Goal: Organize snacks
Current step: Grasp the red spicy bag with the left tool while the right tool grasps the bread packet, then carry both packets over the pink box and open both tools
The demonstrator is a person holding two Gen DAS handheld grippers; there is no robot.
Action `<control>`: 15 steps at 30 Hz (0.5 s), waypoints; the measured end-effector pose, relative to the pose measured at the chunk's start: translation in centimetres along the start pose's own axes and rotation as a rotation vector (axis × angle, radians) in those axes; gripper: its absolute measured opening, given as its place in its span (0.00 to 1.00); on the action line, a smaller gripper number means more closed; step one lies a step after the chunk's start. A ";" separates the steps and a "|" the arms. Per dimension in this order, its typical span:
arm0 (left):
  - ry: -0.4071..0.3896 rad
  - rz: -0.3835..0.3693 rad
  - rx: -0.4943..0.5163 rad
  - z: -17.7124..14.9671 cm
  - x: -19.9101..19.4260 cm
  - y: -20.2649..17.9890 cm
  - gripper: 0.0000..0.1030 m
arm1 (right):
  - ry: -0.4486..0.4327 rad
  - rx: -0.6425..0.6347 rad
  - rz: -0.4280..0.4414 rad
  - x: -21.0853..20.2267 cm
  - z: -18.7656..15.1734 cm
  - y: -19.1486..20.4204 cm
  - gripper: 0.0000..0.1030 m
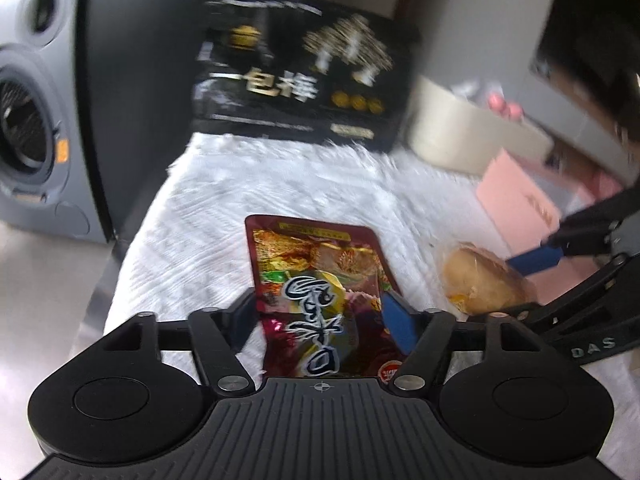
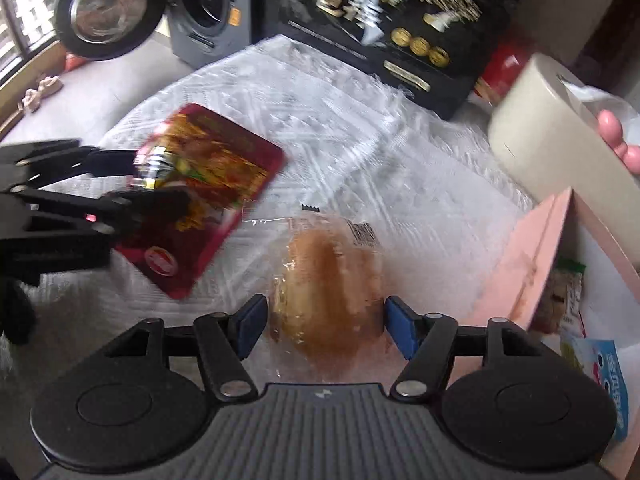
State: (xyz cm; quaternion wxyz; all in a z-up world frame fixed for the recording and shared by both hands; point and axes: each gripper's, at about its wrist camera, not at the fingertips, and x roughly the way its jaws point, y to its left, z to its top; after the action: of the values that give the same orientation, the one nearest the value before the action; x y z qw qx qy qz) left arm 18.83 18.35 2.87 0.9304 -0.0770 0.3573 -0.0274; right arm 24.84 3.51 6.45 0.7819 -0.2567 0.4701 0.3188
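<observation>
My left gripper (image 1: 320, 316) is shut on a red foil snack packet (image 1: 320, 280) and holds it above the white cloth (image 1: 208, 216). In the right wrist view the packet (image 2: 216, 184) hangs tilted in the left gripper (image 2: 160, 184). My right gripper (image 2: 326, 328) has its jaws on either side of a bread roll in clear wrap (image 2: 332, 292) that lies on the cloth (image 2: 320, 120); the blue pads (image 2: 400, 328) touch the wrap. The roll also shows in the left wrist view (image 1: 480, 280).
A pink box (image 2: 532, 256) at the right holds several snack packets (image 2: 600, 372). A beige bin (image 2: 560, 136) and a black gift box (image 2: 392, 24) stand at the back. A washing machine (image 2: 200, 4) is on the floor at the far left.
</observation>
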 end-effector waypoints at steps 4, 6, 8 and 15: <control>0.073 0.055 0.202 0.6 2.5 -3.0 0.98 | -0.054 0.057 0.049 -0.5 -0.9 -1.0 0.53; 0.076 0.044 0.218 0.9 3.0 -3.5 0.98 | -0.076 0.100 0.076 -1.1 -1.3 -1.9 0.50; 0.085 0.034 0.216 1.1 3.1 -3.3 0.98 | -0.108 0.137 0.129 -1.8 -1.6 -2.6 0.48; 0.058 0.051 0.182 1.3 1.3 -3.0 0.77 | -0.227 0.187 0.203 -5.7 -3.3 -3.5 0.48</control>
State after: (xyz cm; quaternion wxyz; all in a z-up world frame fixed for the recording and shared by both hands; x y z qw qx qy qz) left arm 20.65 15.40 3.45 0.9233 0.0175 0.3818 -0.0384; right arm 23.56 -2.55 10.50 0.8143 -0.0968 0.4299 0.3779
